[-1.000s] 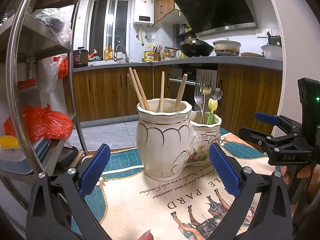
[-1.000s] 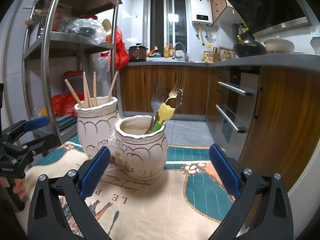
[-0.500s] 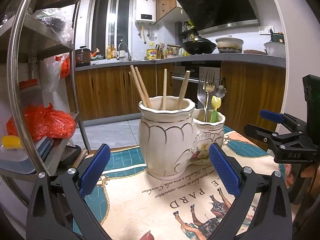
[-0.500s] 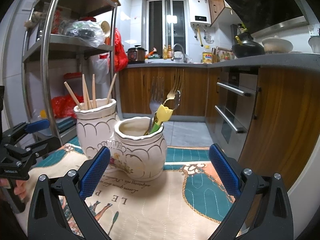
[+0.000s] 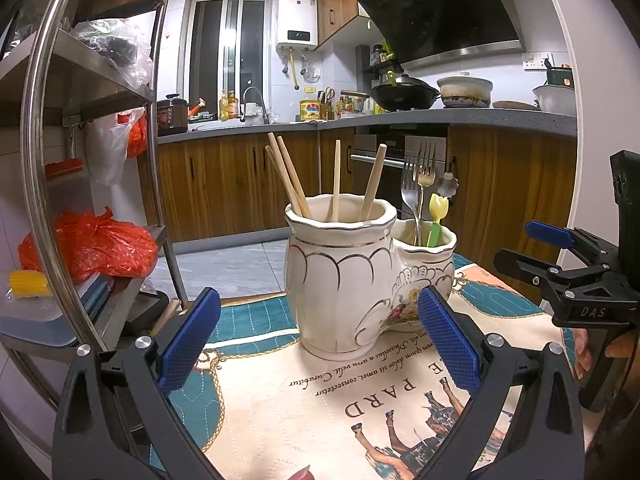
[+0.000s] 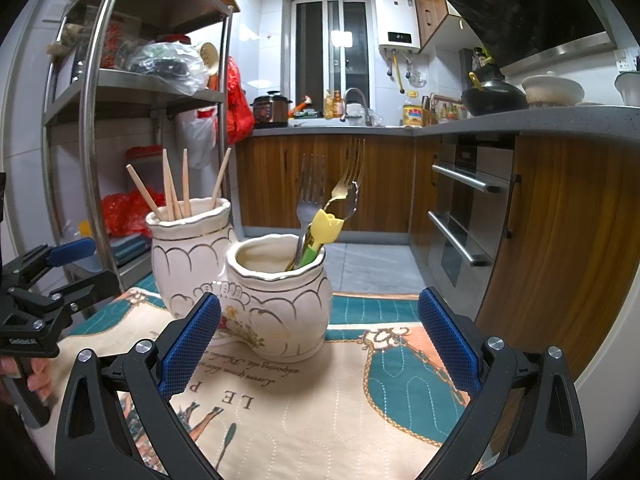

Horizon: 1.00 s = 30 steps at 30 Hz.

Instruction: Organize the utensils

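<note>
While both grippers hang above the printed cloth (image 5: 304, 404), neither one touches anything. The left gripper (image 5: 318, 340) has its blue pads spread wide with nothing between them, and the right gripper (image 6: 318, 340) is spread just as wide, also holding nothing. On the cloth stand two cream holders joined side by side. The taller holder (image 5: 340, 276) carries the wooden chopsticks (image 5: 290, 178), which lean apart against its rim. The shorter holder (image 6: 280, 296) carries two forks (image 6: 310, 196), a small spoon and a yellow tulip-topped pick (image 6: 322, 234), all leaning toward one side. In each view the other gripper shows at the edge of the cloth, well apart from the holders.
</note>
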Available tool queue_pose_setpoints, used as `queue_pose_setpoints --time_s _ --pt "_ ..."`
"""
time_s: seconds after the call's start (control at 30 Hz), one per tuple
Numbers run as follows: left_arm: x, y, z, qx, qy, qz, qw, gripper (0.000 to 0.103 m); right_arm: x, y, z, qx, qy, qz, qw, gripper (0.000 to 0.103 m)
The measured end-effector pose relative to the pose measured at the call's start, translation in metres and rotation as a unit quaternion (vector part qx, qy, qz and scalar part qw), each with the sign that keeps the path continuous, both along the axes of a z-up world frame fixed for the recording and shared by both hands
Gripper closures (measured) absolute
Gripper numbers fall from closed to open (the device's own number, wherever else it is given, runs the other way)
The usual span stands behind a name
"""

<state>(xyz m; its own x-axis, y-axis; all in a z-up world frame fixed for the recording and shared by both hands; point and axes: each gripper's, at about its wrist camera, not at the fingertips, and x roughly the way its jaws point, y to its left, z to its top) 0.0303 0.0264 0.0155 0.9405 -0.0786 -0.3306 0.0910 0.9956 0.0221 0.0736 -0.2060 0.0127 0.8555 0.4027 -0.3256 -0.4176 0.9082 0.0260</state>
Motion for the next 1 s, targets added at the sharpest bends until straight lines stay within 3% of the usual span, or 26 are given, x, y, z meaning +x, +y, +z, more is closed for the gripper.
queue_pose_setpoints --time_s 1.0 --pt "-0.0009 0.0023 0.0032 0.004 -0.005 0.014 0.9999 0.006 0.001 -0.0049 0.0004 0.002 -0.001 -0.004 1.0 0.005"
